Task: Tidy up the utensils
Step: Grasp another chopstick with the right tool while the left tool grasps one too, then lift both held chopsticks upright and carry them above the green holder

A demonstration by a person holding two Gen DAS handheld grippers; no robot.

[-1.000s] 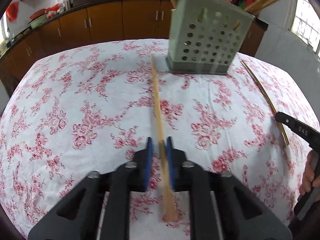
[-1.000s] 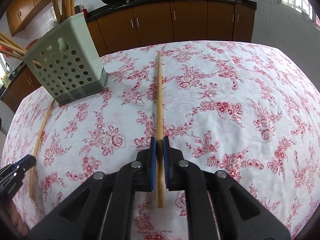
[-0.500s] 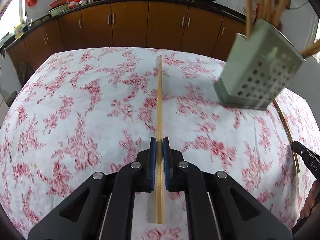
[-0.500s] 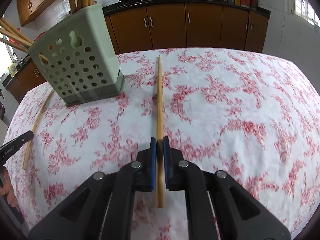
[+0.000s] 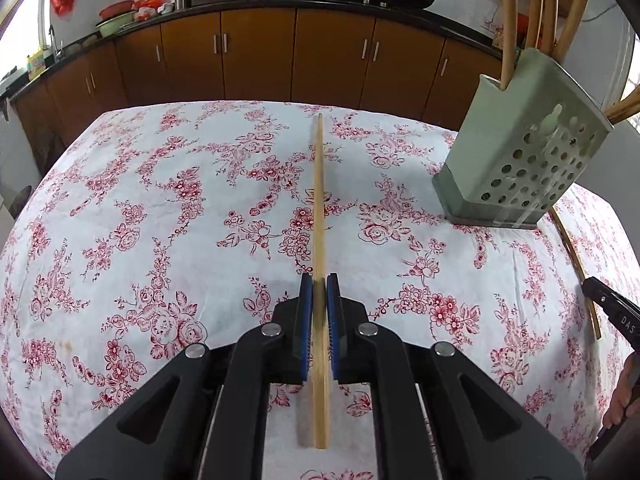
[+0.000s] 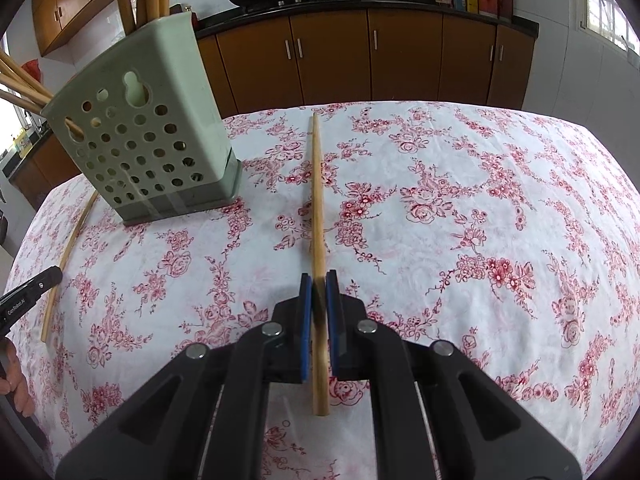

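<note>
One chopstick [image 5: 319,216] was clamped in the left gripper [image 5: 319,292]; another chopstick [image 6: 317,208] in the right gripper [image 6: 319,286], beside the holder [image 6: 148,140].

Utensil holder [image 5: 520,152] blocks right; tablecloth [image 5: 160,220] left open.

holder's chopsticks [image 5: 507,20] cut off above
</note>
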